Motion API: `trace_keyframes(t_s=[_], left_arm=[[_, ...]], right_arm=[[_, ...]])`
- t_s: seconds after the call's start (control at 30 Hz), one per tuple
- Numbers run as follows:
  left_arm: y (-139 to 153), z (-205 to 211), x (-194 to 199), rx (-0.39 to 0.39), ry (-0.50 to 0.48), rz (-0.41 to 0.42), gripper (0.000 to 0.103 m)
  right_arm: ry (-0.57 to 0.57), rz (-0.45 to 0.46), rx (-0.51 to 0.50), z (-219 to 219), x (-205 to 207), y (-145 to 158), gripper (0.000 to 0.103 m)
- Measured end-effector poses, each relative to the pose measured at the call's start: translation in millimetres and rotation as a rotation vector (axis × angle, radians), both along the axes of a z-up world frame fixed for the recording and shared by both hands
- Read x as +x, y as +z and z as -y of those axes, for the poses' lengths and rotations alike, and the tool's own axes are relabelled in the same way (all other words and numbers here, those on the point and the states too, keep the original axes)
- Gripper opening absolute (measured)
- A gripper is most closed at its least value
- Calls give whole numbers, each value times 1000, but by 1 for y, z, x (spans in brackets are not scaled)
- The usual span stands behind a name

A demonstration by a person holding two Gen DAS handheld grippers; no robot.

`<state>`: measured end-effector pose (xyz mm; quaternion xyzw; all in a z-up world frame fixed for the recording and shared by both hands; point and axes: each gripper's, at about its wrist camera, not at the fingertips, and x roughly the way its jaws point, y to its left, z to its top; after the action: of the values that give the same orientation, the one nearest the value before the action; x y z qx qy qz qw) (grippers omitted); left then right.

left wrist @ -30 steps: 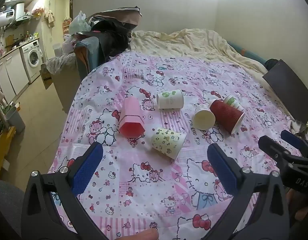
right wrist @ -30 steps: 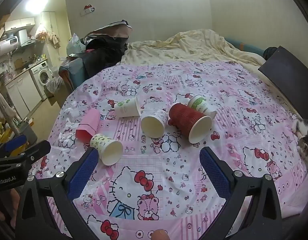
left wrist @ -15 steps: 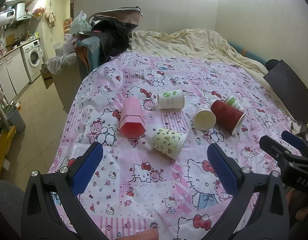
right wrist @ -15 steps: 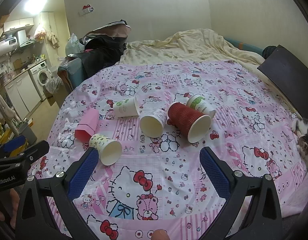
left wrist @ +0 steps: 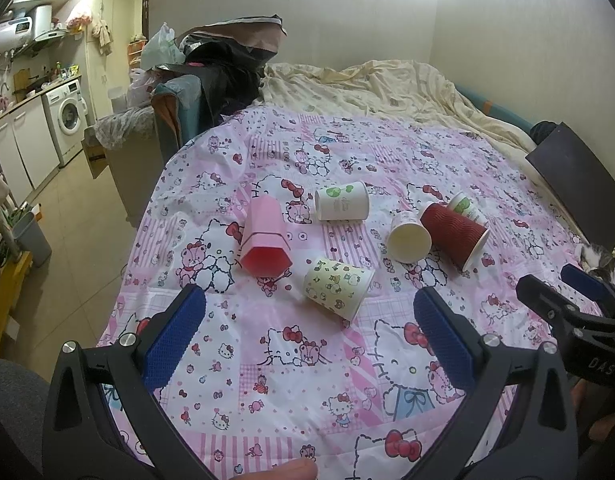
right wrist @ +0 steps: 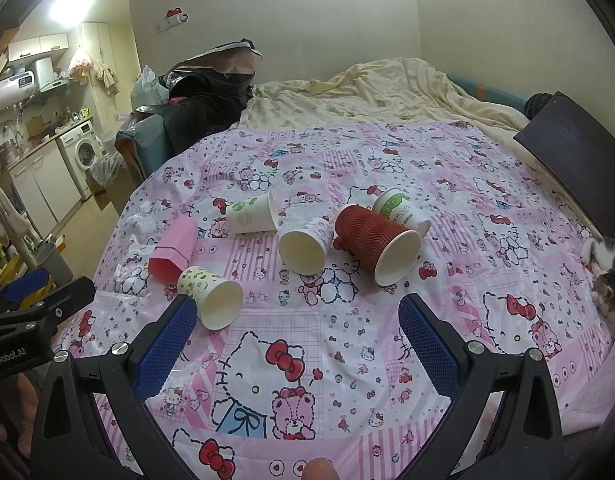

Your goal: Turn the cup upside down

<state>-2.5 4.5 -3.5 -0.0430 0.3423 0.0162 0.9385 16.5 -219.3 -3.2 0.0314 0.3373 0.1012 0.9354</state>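
Several cups lie on their sides on a pink Hello Kitty cloth (left wrist: pixel 291 360): a pink faceted cup (left wrist: pixel 265 236) (right wrist: pixel 172 249), a yellow patterned cup (left wrist: pixel 338 287) (right wrist: pixel 210 296), a white cup with green print (left wrist: pixel 341 201) (right wrist: pixel 252 213), a plain white cup (left wrist: pixel 409 237) (right wrist: pixel 305 245), a red ribbed cup (left wrist: pixel 453 235) (right wrist: pixel 377 248) and a green-labelled cup (left wrist: pixel 465 209) (right wrist: pixel 399 210). My left gripper (left wrist: pixel 309 330) is open and empty, short of the yellow cup. My right gripper (right wrist: pixel 297 332) is open and empty, short of the cups.
The cloth covers a table that falls off to the floor on the left (left wrist: pixel 67 240). A bed with a cream blanket (left wrist: pixel 379 84) lies behind. A dark board (right wrist: pixel 575 148) stands at the right. A cat (right wrist: pixel 607 268) lies at the right edge.
Both grippers have drifted slightly toward the cups; the cups have not moved and both grippers stay open.
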Motion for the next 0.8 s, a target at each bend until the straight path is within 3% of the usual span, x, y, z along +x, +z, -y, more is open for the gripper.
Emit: trace_keyframes(t_s=[0.8], left_arm=[[1, 0, 0, -2, 1, 2, 103]], right_arm=[[5, 6, -10, -1, 0, 2, 103]])
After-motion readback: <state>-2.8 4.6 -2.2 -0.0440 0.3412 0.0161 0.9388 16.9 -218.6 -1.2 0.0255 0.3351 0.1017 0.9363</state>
